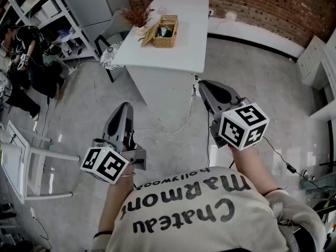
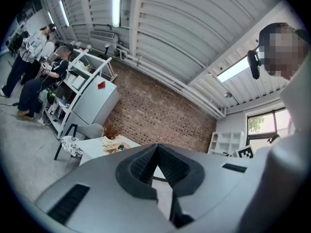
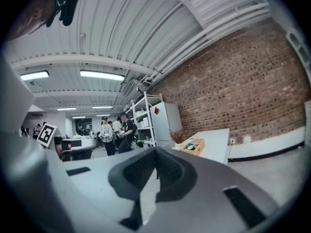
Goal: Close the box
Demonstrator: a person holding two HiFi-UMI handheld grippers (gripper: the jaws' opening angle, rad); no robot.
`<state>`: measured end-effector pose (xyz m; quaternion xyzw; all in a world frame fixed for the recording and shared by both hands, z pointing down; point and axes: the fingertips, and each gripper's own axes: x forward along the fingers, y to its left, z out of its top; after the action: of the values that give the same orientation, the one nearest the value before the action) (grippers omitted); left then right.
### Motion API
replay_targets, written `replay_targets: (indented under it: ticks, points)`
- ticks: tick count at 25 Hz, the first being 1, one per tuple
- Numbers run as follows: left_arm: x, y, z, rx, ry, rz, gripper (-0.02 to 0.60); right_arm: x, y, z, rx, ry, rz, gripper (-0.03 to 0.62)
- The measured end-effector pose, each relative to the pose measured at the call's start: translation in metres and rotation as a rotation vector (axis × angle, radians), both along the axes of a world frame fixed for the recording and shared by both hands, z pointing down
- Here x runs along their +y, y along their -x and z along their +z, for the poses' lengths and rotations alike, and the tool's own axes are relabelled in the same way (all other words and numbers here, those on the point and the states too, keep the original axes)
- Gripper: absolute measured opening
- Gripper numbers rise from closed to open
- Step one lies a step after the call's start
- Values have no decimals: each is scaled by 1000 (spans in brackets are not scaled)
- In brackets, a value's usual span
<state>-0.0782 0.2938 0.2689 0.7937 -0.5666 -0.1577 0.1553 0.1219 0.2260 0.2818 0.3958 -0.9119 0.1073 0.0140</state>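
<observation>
A wicker box (image 1: pixel 165 31) stands on the far part of a white table (image 1: pixel 173 51), with its lid (image 1: pixel 148 35) tilted open to the left. It also shows small in the left gripper view as the box (image 2: pixel 115 147) and in the right gripper view as the box (image 3: pixel 194 146). My left gripper (image 1: pixel 125 105) and right gripper (image 1: pixel 203 83) hang over the floor, well short of the table and pointing towards it. Both are shut with nothing between the jaws, as the left gripper (image 2: pixel 156 147) and the right gripper (image 3: pixel 155 151) show in their own views.
A dried plant (image 1: pixel 137 17) stands beside the box. A chair with a patterned cushion (image 1: pixel 109 56) sits at the table's left. Metal shelves (image 1: pixel 47 14) and people (image 1: pixel 21 51) are at the far left. A cable (image 1: pixel 173 129) trails over the floor, and a white stool (image 1: pixel 26 167) is near left.
</observation>
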Motion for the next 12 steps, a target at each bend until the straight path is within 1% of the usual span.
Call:
replay_targets:
  ticks: [5, 8, 10, 12]
  points:
    - [-2, 2, 3, 28, -6, -34, 0, -6, -2, 4, 5, 7, -20, 3]
    - [-4, 1, 16, 31, 20, -29, 2, -11, -4, 12, -45, 51, -22, 3]
    - [-8, 7, 23, 37, 41, -37, 0, -16, -4, 18, -77, 87, -17, 3]
    - [-14, 13, 25, 43, 47, -46, 0, -22, -5, 20, -83, 98, -7, 3]
